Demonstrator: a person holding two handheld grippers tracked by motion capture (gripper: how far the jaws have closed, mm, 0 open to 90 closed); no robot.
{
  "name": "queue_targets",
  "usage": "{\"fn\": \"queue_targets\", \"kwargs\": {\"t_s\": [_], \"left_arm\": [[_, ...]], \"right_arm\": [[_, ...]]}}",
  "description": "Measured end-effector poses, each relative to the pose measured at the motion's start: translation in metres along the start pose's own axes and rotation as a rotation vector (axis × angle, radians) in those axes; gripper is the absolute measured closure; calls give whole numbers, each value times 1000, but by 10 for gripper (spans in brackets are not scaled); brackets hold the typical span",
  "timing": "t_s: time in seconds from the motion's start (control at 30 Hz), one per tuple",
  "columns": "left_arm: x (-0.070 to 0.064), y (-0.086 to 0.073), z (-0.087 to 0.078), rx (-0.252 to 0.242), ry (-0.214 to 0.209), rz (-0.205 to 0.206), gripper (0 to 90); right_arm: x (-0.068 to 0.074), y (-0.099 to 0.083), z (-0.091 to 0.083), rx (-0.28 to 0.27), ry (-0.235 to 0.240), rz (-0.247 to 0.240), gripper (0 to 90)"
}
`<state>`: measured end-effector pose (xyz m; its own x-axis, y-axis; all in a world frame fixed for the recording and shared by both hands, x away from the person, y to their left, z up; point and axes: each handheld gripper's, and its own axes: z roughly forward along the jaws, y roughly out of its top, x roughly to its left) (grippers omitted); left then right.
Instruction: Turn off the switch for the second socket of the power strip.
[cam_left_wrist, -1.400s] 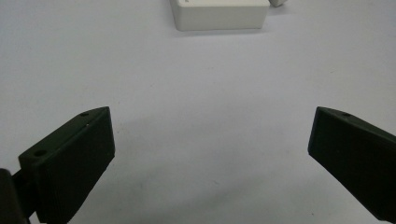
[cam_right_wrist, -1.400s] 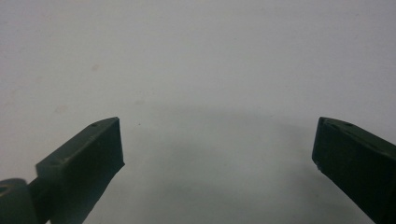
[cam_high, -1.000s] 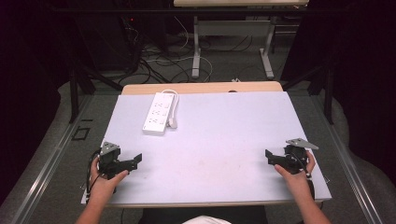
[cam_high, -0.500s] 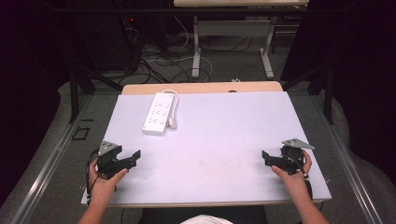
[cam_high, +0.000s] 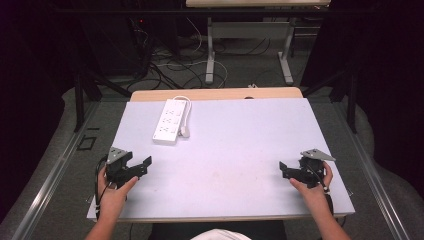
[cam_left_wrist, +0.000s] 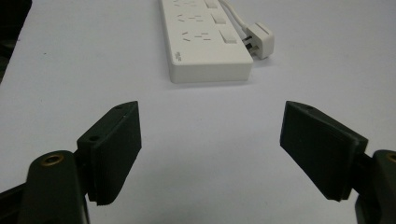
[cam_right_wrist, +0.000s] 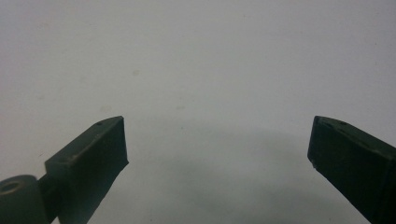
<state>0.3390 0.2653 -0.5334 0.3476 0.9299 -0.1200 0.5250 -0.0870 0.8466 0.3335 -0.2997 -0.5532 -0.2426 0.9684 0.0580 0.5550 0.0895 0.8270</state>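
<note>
Nothing looks started: both the left gripper (cam_high: 141, 166) and right gripper (cam_high: 286, 170) hold their fingers apart, empty; the power strip (cam_high: 170, 120) lies untouched on the worktop (cam_high: 240, 145).

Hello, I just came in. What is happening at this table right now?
A person sits at a table with a two-jaw gripper in each hand. The left gripper and the right gripper both rest near the front edge, jaws open, holding nothing. A white power strip lies at the far left of the table, its own plug loose beside it. Neither gripper touches it. Work on the strip seems not yet begun.
</note>
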Motion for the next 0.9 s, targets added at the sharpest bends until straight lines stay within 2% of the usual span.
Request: {"fn": "queue_targets", "kwargs": {"t_s": [0.3,0.47,0.63,0.9], "left_arm": [[0,7,5,7,-1,16,213],[-1,10,8,26,-7,20,255],[-1,14,12,40,-9,18,293],[-3,32,17,43,-24,18,354]], "right_arm": [[1,-1,1,0,1,0,43],[0,2,3,-7,-7,-9,44],[2,3,4,0,5,-14,49],[9,4,5,1,3,-60,67]]}}
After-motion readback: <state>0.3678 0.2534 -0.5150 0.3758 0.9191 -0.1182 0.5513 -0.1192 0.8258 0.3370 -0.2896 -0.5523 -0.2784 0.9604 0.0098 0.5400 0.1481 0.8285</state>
